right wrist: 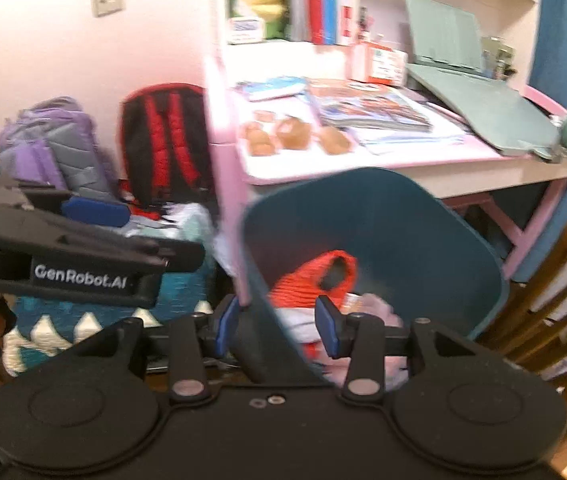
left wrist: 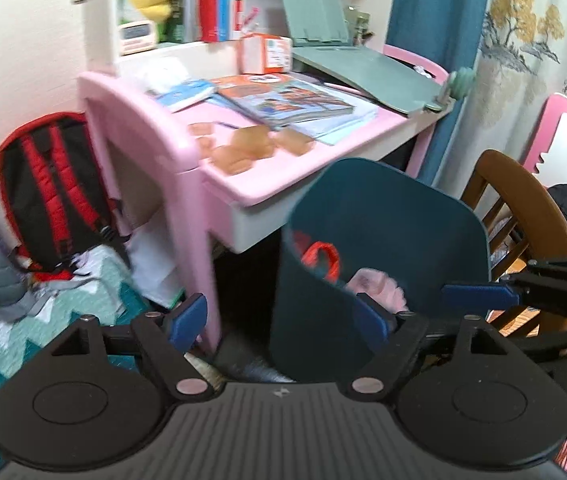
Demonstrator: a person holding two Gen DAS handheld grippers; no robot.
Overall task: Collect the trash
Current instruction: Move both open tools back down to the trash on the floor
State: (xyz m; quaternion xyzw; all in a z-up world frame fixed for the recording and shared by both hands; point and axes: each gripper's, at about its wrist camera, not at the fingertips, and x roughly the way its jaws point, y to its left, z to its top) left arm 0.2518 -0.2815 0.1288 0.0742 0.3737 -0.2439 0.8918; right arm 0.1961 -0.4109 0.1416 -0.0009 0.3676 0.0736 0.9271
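A dark teal trash bin [left wrist: 387,216] stands tilted beside the pink desk. It holds an orange-red net bag [right wrist: 315,276] and pale pink scraps [left wrist: 377,286]. Several crumpled brown wrappers [left wrist: 249,146] lie on the desk's front corner [right wrist: 295,134]. My left gripper [left wrist: 279,320] hangs open over the bin's near side with nothing between its pads. My right gripper [right wrist: 279,324] is open too; the bin's near rim [right wrist: 267,312] runs through the gap, and the pads do not press on it. One right pad [left wrist: 479,295] shows in the left wrist view.
The pink desk [left wrist: 171,136] carries books [left wrist: 295,100], a green folder [left wrist: 367,68] and an orange box. A red-black backpack [left wrist: 51,196] and a purple bag [right wrist: 51,144] lean on the wall. A wooden chair [left wrist: 523,200] stands right, and a teal zigzag blanket [left wrist: 95,292] covers the floor.
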